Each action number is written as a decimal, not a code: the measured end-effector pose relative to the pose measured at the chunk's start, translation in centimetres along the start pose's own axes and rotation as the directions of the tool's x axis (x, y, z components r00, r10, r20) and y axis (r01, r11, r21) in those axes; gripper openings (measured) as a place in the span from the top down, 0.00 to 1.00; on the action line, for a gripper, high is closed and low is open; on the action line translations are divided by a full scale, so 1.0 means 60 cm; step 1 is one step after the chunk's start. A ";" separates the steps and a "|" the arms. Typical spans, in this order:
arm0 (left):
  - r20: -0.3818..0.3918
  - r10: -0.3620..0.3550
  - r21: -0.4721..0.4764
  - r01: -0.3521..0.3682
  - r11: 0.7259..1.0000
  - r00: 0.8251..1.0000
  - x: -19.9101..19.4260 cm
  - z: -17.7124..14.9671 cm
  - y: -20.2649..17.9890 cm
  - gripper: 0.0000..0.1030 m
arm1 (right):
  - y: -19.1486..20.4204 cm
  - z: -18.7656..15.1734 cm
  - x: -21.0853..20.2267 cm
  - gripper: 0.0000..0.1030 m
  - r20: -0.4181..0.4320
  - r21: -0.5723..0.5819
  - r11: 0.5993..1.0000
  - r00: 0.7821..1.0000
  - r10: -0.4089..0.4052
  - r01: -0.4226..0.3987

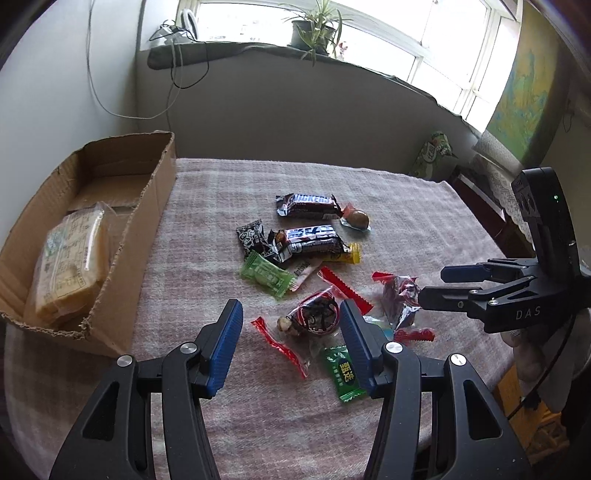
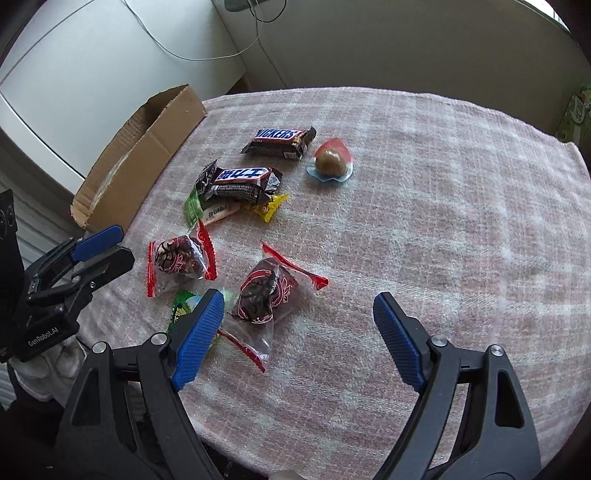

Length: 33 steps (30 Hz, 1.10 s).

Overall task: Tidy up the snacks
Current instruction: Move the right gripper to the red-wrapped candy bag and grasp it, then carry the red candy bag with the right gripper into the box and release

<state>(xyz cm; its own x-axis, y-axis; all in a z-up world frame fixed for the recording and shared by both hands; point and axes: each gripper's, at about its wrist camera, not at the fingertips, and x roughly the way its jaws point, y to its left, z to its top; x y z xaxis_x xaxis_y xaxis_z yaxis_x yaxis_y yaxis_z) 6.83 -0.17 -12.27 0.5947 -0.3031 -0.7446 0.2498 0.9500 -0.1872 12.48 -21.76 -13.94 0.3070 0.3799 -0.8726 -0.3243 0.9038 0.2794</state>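
Snacks lie scattered on the checked tablecloth (image 1: 388, 206): two Snickers bars (image 1: 306, 205) (image 1: 312, 240), a round brown sweet (image 1: 357, 218), green candies (image 1: 267, 275) (image 1: 341, 373) and two red-edged clear packets of dark fruit (image 1: 314, 317) (image 1: 400, 295). My left gripper (image 1: 291, 314) is open, low over the cloth, its jaws either side of the nearer red packet (image 2: 177, 258). My right gripper (image 2: 299, 306) is open and empty, hovering by the other red packet (image 2: 266, 291); it also shows in the left wrist view (image 1: 432, 286).
An open cardboard box (image 1: 155, 206) stands at the table's left edge with a wrapped pack of yellow biscuits (image 1: 70, 258) inside. A windowsill with a potted plant (image 1: 314, 29) is behind. A yellow candy (image 2: 267, 208) lies under the lower Snickers bar.
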 end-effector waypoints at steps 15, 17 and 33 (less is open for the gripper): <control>-0.111 0.011 0.149 0.005 0.989 0.994 0.068 0.005 -0.030 0.47 | 0.002 0.016 0.042 0.21 -0.065 0.071 0.992 0.992 0.108 -0.104; -0.127 -0.013 0.131 0.030 0.991 0.992 0.073 0.004 -0.027 0.47 | 0.007 0.018 0.046 0.27 -0.077 0.055 0.994 0.992 0.098 -0.093; -0.084 -0.043 0.064 0.048 0.997 0.996 0.062 0.003 -0.010 0.70 | 0.021 0.020 0.034 0.66 -0.059 -0.028 1.000 0.998 0.014 -0.016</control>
<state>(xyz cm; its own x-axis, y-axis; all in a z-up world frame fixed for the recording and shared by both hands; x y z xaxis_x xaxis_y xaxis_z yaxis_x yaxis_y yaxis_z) 9.02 -1.90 -14.85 0.5173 -0.3360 -0.7871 0.3267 0.9276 -0.1813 13.76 -19.63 -14.92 0.2490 0.3801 -0.8908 -0.3535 0.8920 0.2818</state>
